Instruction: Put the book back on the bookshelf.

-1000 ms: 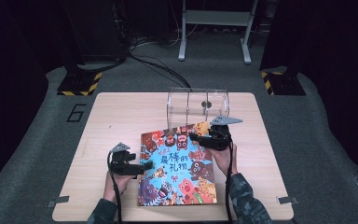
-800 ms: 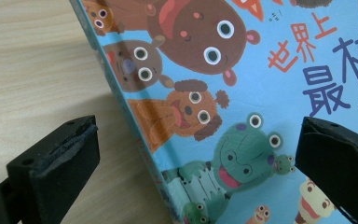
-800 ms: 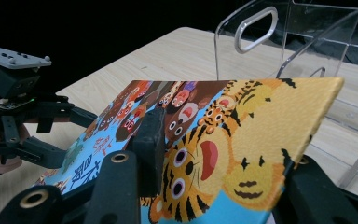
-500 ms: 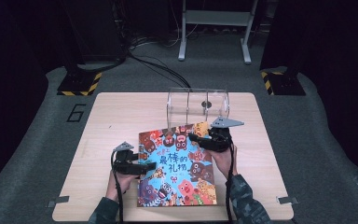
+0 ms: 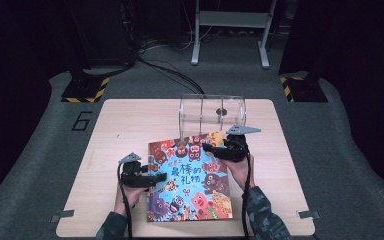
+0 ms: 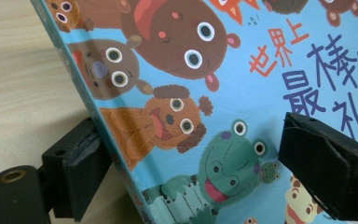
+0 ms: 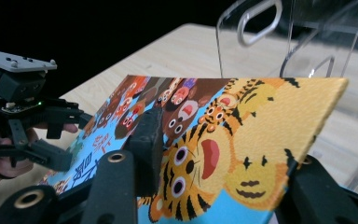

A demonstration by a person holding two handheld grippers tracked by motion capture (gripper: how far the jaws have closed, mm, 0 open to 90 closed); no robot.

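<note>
Picture book [image 5: 189, 180] on the table [image 5: 130, 125], near a clear acrylic rack [image 5: 212, 115]; right gripper [image 5: 215, 148] clamps its far right corner, left gripper [image 5: 152, 180], jaws just closing, straddles the left spine edge unpinched. Advice: grip the spine firmly before lifting level toward the rack

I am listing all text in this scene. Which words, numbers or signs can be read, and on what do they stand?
"世界上" on the book cover, orange.
"最棒的礼物" on the book cover, purple, cut off in the left gripper view.
"6" on the grey floor left of the table.
Smaller marks on the cover are too small to read.
</note>
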